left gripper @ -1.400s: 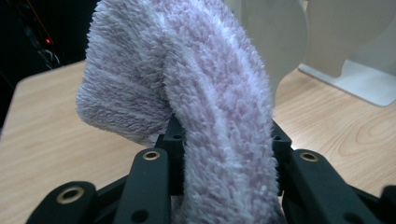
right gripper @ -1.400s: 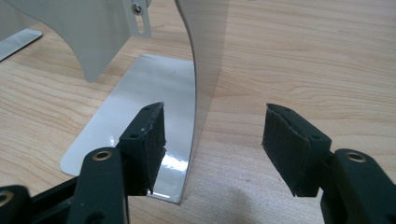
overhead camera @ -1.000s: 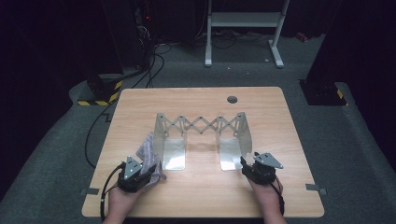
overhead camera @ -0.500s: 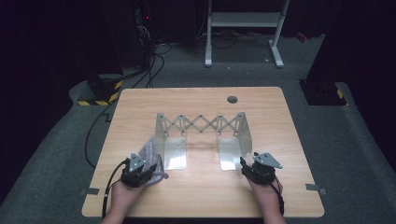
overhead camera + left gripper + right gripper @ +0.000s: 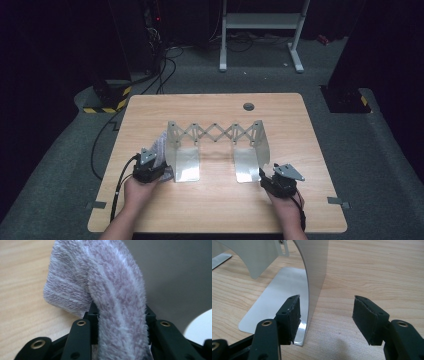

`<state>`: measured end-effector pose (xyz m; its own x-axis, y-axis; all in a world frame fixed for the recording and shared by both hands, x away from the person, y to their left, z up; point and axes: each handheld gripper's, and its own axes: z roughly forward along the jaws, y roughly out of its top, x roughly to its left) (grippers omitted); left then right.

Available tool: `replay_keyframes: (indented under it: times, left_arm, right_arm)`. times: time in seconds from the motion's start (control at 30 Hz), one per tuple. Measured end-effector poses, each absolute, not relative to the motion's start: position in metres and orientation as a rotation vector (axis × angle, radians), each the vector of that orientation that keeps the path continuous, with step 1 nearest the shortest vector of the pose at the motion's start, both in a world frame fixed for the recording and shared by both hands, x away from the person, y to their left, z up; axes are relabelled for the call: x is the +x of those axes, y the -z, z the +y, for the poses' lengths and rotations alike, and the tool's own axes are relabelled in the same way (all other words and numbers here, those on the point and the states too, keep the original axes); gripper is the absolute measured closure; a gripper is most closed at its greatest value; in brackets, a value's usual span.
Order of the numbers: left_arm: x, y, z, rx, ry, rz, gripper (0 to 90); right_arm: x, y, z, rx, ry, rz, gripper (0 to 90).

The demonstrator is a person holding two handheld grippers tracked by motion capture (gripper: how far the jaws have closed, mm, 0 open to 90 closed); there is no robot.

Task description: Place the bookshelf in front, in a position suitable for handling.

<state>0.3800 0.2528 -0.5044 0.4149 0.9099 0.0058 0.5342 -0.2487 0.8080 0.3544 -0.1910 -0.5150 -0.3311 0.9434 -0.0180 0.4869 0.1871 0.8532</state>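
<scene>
**Fluffy cloth gripped beside metal rack**

Left gripper (image 5: pixel 150 167) clamped on a fluffy lilac cloth (image 5: pixel 105 290), low over the tabletop (image 5: pixel 210 205) just beside the rack's (image 5: pixel 215 135) left plate. Right gripper (image 5: pixel 325 315) wide open, fingers (image 5: pixel 292 312) straddling the rack's right upright plate, holding nothing.

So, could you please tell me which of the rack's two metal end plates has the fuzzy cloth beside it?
The left end plate: the left tongs hold the lilac cloth against its outer side, while the right end plate stands bare.
</scene>
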Motion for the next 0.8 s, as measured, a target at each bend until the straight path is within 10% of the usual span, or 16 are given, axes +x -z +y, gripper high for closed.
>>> replay_keyframes:
  times: [0.8]
  left_arm:
    - [0.369, 0.42, 0.253, 1.814, -0.801, 1.047, 63.7]
  right_arm:
    - [0.353, 0.514, -0.189, 1.316, -1.056, 1.916, 39.3]
